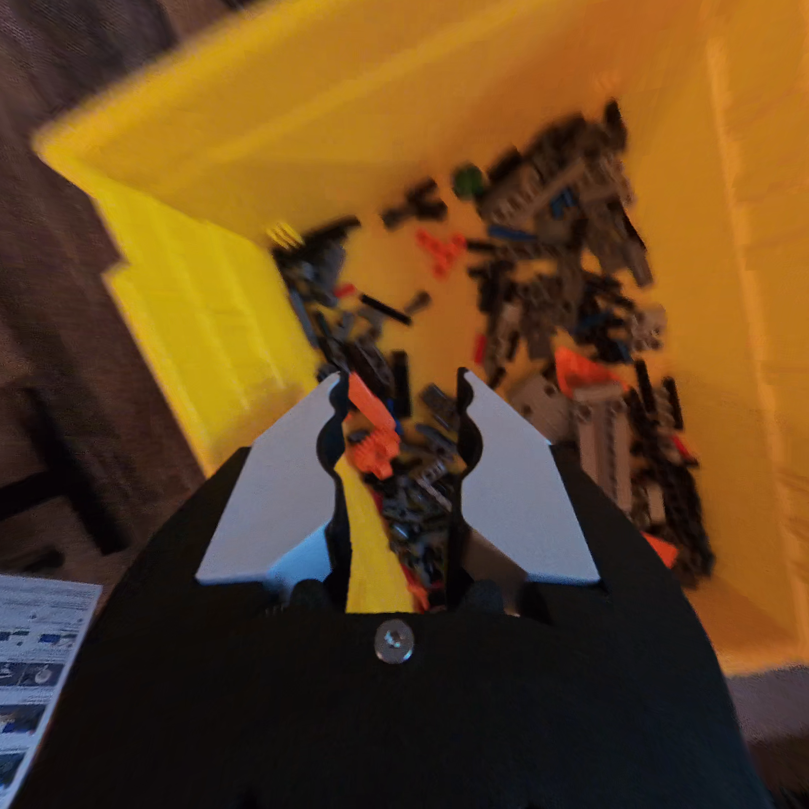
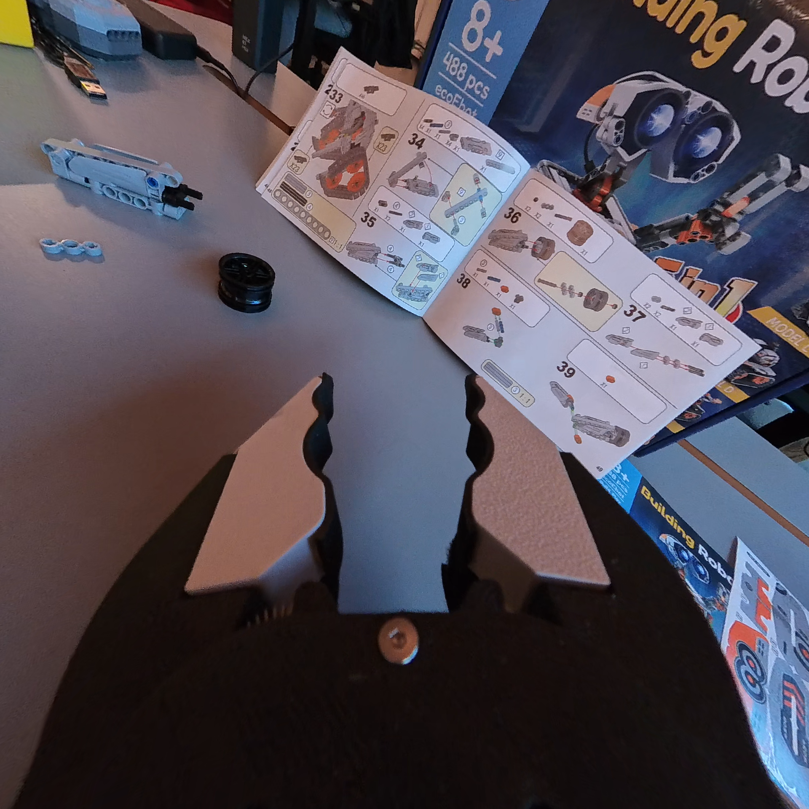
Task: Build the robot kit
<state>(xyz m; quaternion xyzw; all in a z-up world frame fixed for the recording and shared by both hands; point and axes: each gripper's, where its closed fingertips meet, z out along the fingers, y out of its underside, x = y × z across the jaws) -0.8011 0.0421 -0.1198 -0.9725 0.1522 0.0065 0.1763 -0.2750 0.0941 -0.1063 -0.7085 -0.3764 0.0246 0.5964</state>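
Our left gripper [image 1: 400, 378] hangs over a yellow bin [image 1: 245, 144], its jaws spread with nothing between them. The view is blurred, but we make out a heap of small grey, black and orange building pieces [image 1: 564, 315] on the bin floor. An orange piece [image 1: 372, 427] shows through the gap between the fingers, lying below them; we cannot tell if anything touches it. A printed sheet [image 1: 35, 656] lies at the near left, outside the bin.

Our right gripper [image 2: 398, 381] is held above a grey table [image 2: 131, 372], jaws spread and empty. A black wheel [image 2: 246, 282] stands far left of the fingertips, well apart from them. Farther left lie a grey assembly [image 2: 114, 175] with black pins and a small three-hole beam [image 2: 70, 248]. An open booklet [image 2: 481, 262] leans against a blue box [image 2: 656, 131] at the far right.
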